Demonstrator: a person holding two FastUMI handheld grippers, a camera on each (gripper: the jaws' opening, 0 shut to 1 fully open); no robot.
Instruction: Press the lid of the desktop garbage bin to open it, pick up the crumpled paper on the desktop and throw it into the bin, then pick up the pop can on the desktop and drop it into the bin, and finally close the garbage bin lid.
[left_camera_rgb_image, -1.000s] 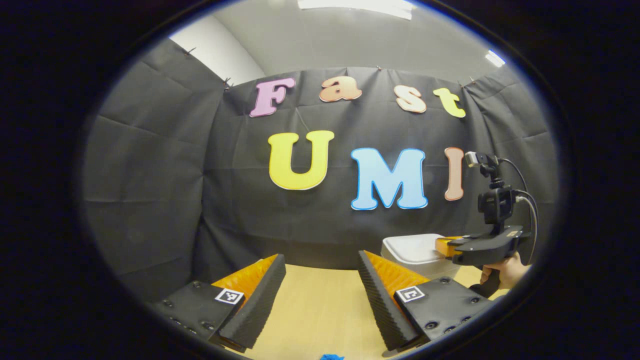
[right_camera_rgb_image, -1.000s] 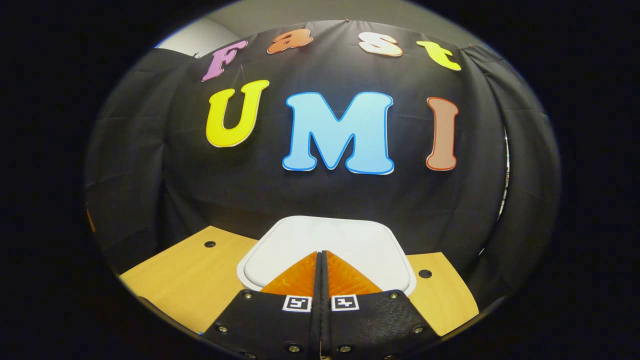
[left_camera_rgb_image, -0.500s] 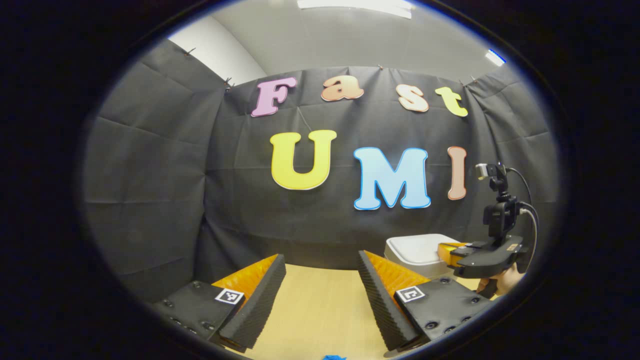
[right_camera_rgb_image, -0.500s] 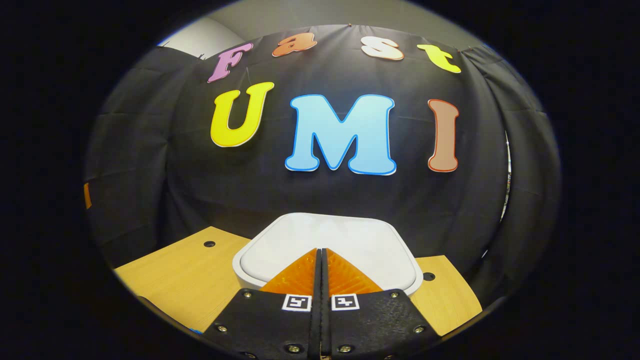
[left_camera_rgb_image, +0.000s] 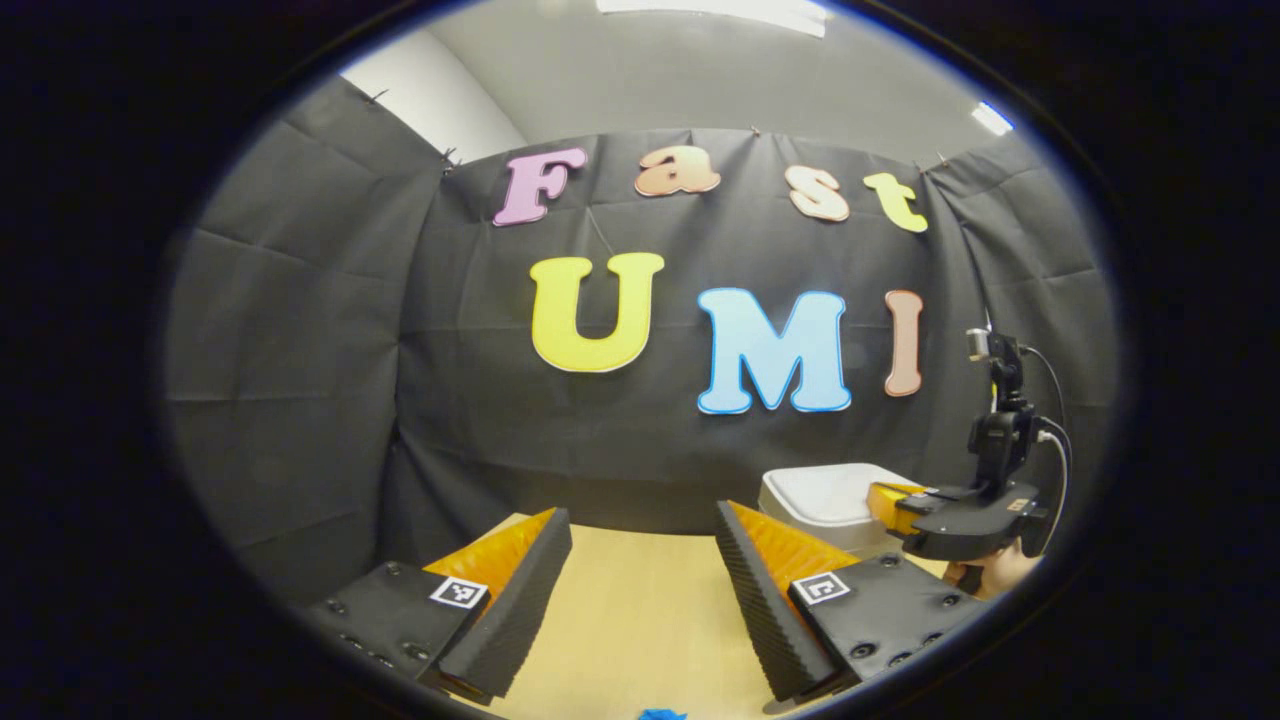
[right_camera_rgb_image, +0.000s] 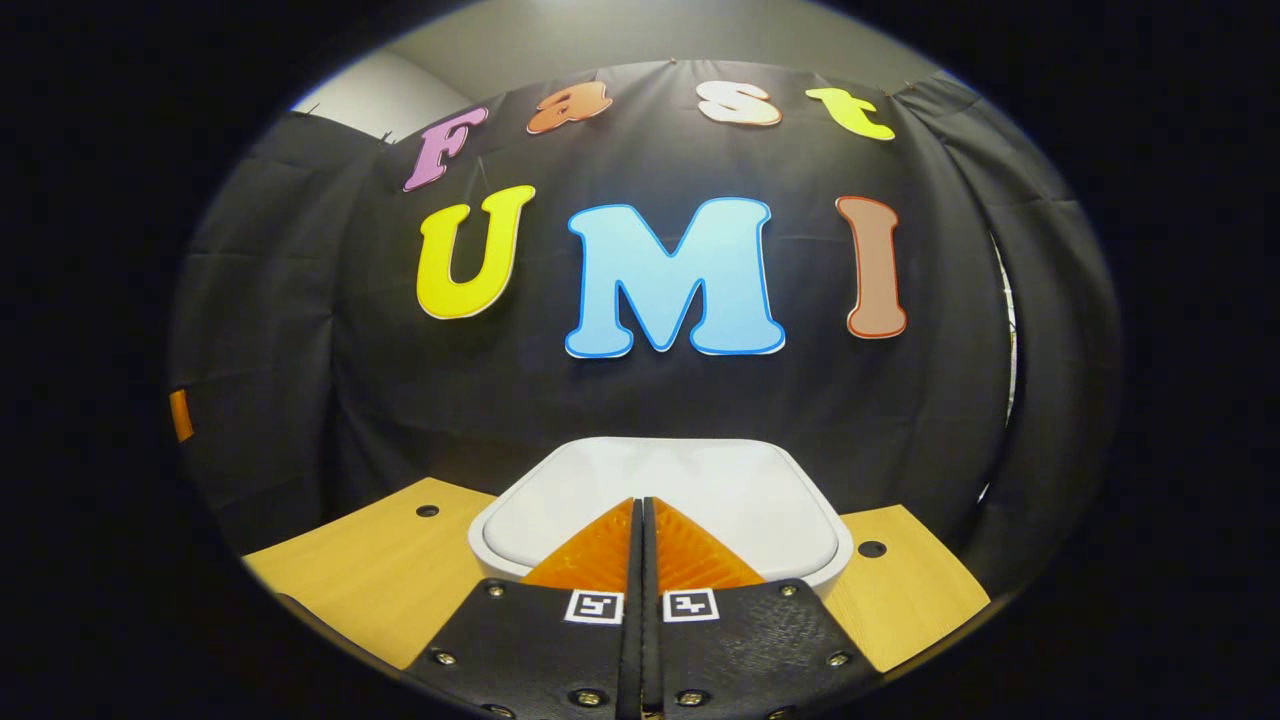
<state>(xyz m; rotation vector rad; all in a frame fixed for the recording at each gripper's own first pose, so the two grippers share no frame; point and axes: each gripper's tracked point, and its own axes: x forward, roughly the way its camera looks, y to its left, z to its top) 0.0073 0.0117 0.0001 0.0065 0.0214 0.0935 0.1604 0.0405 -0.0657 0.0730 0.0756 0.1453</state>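
Note:
A white garbage bin with its flat lid (right_camera_rgb_image: 690, 490) down stands at the back of the wooden desk, close to the black cloth wall. My right gripper (right_camera_rgb_image: 641, 503) is shut with nothing held, its fingertips over the near part of the lid; whether they touch it I cannot tell. The left gripper view has the bin (left_camera_rgb_image: 820, 495) at the right, with the right gripper (left_camera_rgb_image: 880, 497) reaching over its near edge from a person's hand (left_camera_rgb_image: 995, 572). My left gripper (left_camera_rgb_image: 640, 525) is open and empty above the desk, left of the bin.
The wooden desk (right_camera_rgb_image: 380, 560) has small round holes on either side of the bin (right_camera_rgb_image: 427, 511) (right_camera_rgb_image: 871, 549). A small blue thing (left_camera_rgb_image: 660, 714) peeks in at the bottom edge of the left gripper view. Black cloth walls stand close behind and beside the desk.
The right gripper has drawn back a little and sunk lower over the bin lid, staying shut. The left gripper has barely moved and stays open.

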